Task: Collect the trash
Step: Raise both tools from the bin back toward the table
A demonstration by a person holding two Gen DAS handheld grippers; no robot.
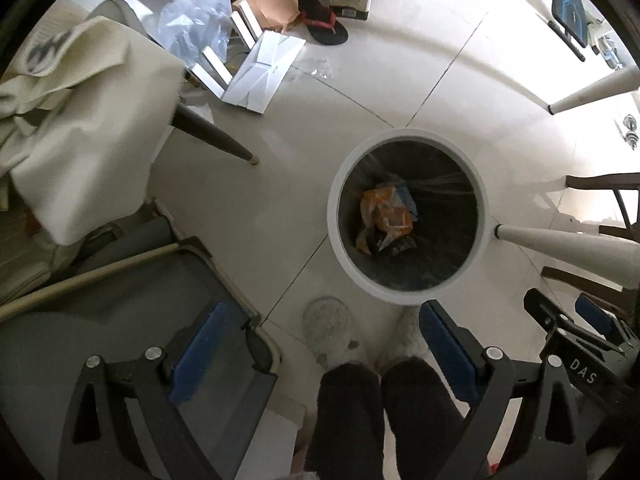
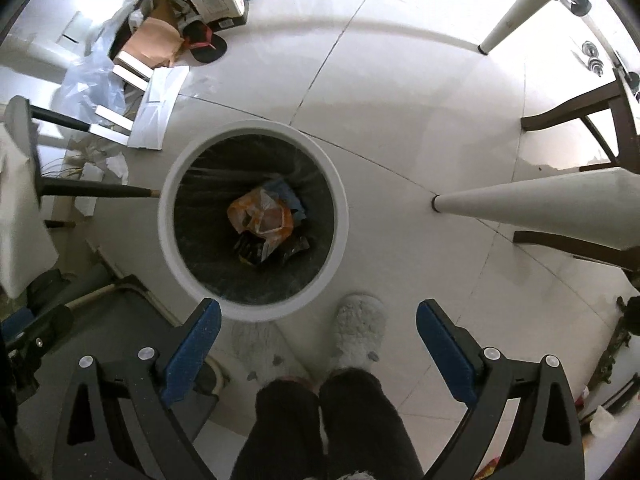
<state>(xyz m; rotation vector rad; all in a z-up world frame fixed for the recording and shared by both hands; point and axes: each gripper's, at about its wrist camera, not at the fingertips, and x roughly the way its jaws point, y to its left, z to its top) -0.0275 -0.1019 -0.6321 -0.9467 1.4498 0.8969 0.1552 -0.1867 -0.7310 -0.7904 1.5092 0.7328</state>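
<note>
A round white-rimmed trash bin [image 1: 334, 216] [image 2: 168, 216] with a dark liner stands on the pale tiled floor below both grippers. Crumpled orange and clear wrappers [image 1: 386, 214] [image 2: 262, 218] lie at its bottom with darker packets beside them. My left gripper [image 1: 320, 344] points down, open, with nothing between its blue pads [image 1: 200, 344]. My right gripper [image 2: 318, 340] also hangs open and empty above the bin's near rim. In the left wrist view the right gripper [image 1: 568, 320] shows at the lower right edge.
A person's dark trouser legs [image 2: 320, 420] and fluffy pale slippers [image 2: 360, 328] stand just before the bin. White table legs [image 2: 540, 204], dark chair legs [image 2: 576, 112], a cloth-draped chair [image 1: 88, 120], a grey folding frame [image 1: 140, 320], boxes, plastic sheeting [image 1: 196, 20] and a sandal [image 1: 324, 24] crowd the surroundings.
</note>
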